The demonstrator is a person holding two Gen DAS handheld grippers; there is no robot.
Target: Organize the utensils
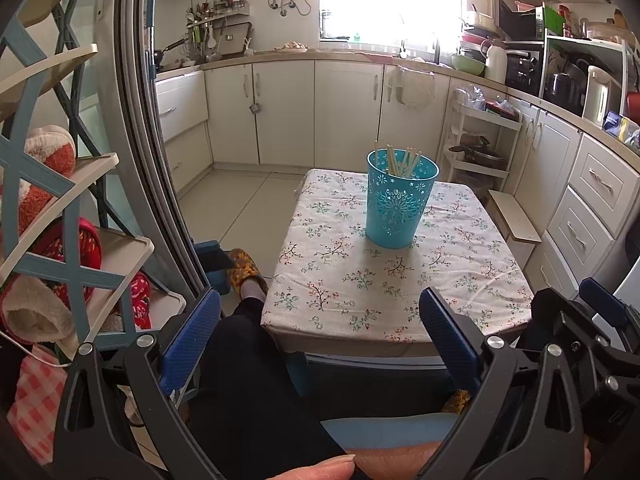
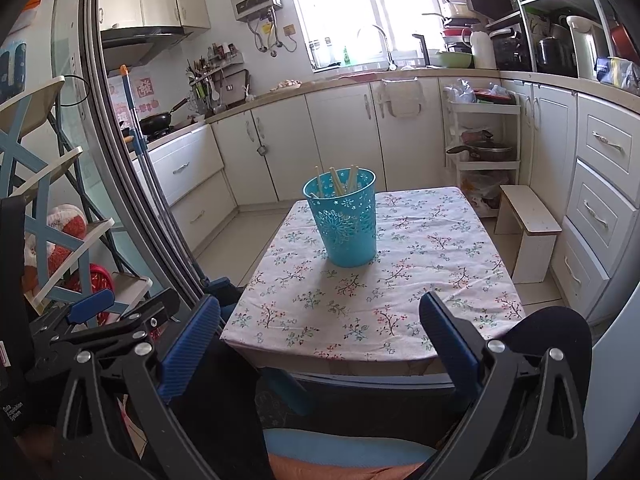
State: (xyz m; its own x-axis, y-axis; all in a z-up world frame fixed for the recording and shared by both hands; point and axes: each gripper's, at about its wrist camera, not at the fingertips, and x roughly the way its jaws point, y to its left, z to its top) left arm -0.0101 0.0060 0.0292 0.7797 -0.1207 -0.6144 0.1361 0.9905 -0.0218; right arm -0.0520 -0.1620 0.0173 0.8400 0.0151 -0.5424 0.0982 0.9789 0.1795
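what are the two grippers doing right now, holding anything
Left gripper: open, holding nothing, held back from the small table.
Right gripper: open, holding nothing; the chopsticks stand in the blue holder.

Counter (image 1: 472, 280) covered by floral cloth (image 1: 344, 280); one teal cup (image 1: 396, 208) of chopsticks (image 1: 404, 160) standing upright on it.
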